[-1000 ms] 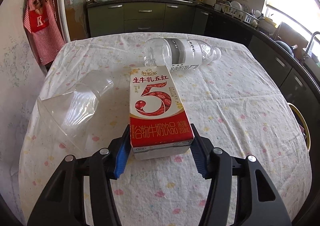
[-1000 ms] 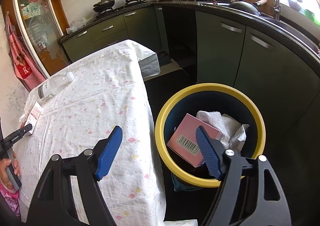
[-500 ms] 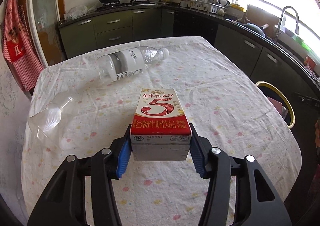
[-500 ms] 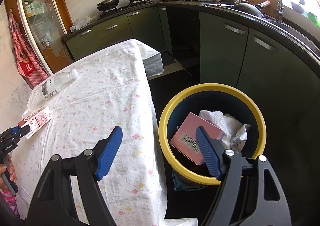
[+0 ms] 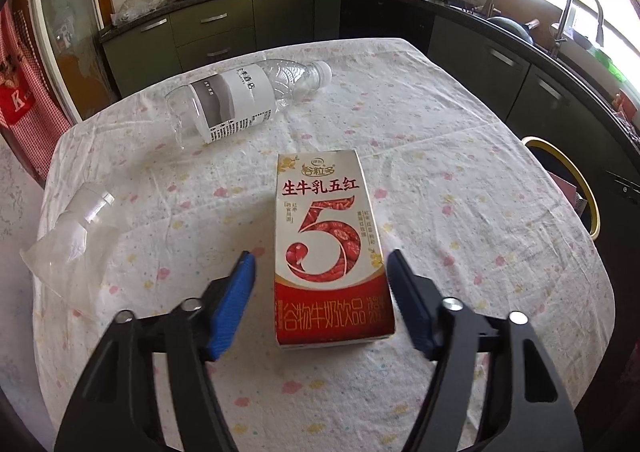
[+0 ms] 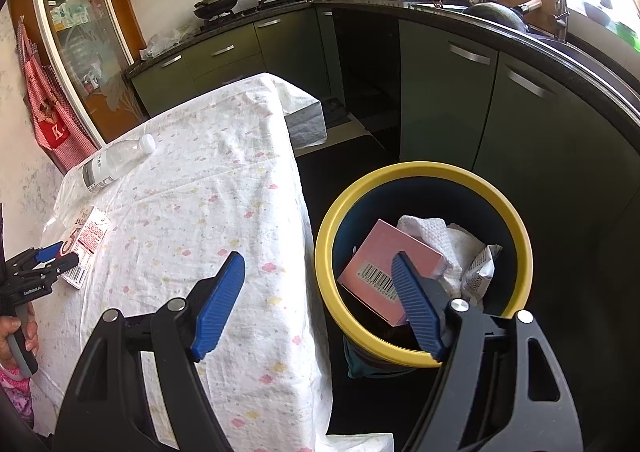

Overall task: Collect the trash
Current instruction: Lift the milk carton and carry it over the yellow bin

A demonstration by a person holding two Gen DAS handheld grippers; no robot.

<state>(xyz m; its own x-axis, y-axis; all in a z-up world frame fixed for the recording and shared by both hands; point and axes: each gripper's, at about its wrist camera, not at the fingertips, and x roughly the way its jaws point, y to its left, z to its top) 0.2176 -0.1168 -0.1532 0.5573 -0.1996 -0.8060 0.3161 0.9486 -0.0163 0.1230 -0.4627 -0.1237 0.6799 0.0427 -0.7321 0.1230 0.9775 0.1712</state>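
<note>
Left gripper [image 5: 320, 264]: jaws spread, flanking but not touching the milk carton [image 5: 330, 248] lying flat on the tablecloth [image 5: 460, 179]. Right gripper [image 6: 318, 264]: jaws wide, empty, above the yellow-rimmed bin [image 6: 424, 167]. A plastic bottle [image 5: 240, 99] lies beyond the carton.

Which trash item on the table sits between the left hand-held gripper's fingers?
The red-and-white milk carton; the water bottle and clear plastic cup lie farther off, outside the open left hand-held gripper.

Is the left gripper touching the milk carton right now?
Apart. In the left wrist view the left gripper is open, and tablecloth shows between the milk carton and the left finger; a narrower gap shows at the right finger.
</note>
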